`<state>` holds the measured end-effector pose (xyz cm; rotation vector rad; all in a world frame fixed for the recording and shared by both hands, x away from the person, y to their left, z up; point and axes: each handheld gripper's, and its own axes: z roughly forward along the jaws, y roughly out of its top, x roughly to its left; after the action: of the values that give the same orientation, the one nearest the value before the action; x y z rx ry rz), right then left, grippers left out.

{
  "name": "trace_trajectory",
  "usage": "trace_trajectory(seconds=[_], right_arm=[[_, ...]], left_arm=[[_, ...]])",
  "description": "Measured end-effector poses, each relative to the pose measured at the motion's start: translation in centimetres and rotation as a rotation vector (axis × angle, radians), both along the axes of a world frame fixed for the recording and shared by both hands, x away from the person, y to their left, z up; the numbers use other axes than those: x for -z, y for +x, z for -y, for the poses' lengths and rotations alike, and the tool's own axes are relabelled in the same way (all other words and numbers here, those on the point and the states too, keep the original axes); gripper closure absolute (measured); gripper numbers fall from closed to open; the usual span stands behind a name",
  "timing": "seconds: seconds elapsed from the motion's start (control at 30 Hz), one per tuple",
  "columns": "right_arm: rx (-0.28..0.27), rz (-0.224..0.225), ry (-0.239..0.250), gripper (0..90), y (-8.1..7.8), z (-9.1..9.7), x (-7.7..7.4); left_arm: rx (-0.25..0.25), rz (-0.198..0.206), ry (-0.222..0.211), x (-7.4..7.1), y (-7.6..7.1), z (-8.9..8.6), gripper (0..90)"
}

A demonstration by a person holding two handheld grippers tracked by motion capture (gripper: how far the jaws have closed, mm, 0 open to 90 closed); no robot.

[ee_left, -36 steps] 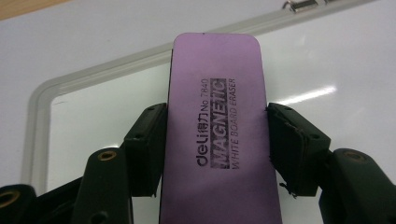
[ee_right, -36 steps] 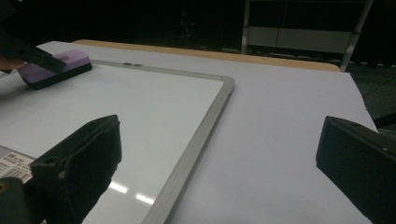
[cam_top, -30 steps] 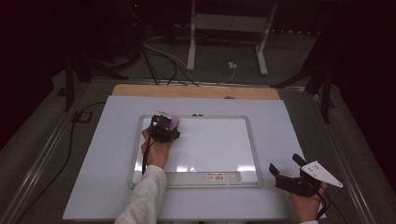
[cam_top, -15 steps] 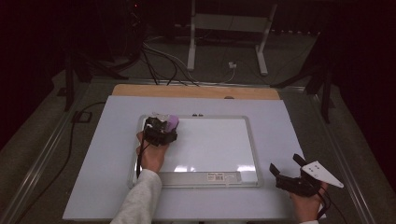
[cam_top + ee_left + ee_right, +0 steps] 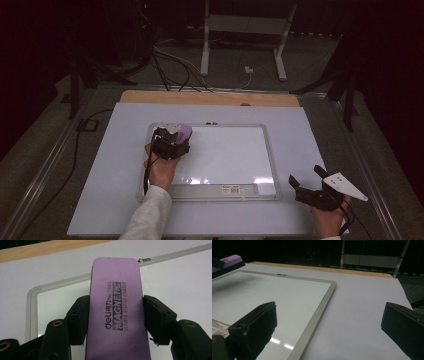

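Note:
A purple magnetic whiteboard eraser (image 5: 116,310) is clamped between the two black jaws of my left gripper (image 5: 115,317), lengthwise, its printed face up. In the high view that left gripper (image 5: 171,140) hovers over the upper left corner of the framed whiteboard (image 5: 227,187), the purple eraser (image 5: 184,131) poking out ahead of it. My right gripper (image 5: 307,179) rests off the board's lower right corner, jaws wide apart with nothing between them; in the right gripper view its pads (image 5: 259,325) frame the whiteboard's edge (image 5: 322,302) and bare mat.
The whiteboard lies on a pale mat (image 5: 110,170) over a wooden table (image 5: 210,98). A barcode label (image 5: 239,189) sits on the board's near frame. Cables (image 5: 170,65) and a stand (image 5: 240,30) are on the floor beyond.
My left hand with the eraser drifted slightly left and then back toward the board's top left corner. The right gripper has stayed put.

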<state>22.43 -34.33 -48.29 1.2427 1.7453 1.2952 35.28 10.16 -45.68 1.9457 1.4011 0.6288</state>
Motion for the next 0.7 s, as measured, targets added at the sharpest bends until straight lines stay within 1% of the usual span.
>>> trace_trajectory(seconds=[0.27, 0.33, 0.47, 0.53, 0.6, 0.67, 0.7], right_arm=[[0.001, -0.001, 0.001, 0.6, 0.0, 0.1, 0.0], [0.001, 0.0, 0.0, 0.6, 0.0, 0.1, 0.0], [0.001, 0.0, -0.002, 0.6, 0.0, 0.0, 0.0], [0.002, -0.004, 0.001, 0.6, 0.0, 0.1, 0.1], [0.002, -0.001, -0.001, 0.6, 0.0, 0.0, 0.0], [0.002, -0.002, 0.001, 0.6, 0.0, 0.0, 0.0], [0.002, -0.003, 0.001, 0.6, 0.0, 0.0, 0.0]], left_arm=[[-0.01, 0.014, -0.022, -0.3, -0.8, -0.7, 42.0], [-0.011, 0.013, -0.021, -0.4, -1.1, -0.8, 42.0], [-0.012, 0.024, -0.025, -0.5, -1.6, -1.0, 42.0], [-0.013, 0.026, -0.034, -0.6, -1.9, -1.1, 42.0], [-0.012, 0.031, -0.031, -0.7, -2.2, -1.2, 42.0], [-0.014, 0.035, -0.036, -0.8, -2.5, -1.3, 42.0], [-0.013, 0.035, -0.031, -0.8, -2.6, -1.4, 42.0]])
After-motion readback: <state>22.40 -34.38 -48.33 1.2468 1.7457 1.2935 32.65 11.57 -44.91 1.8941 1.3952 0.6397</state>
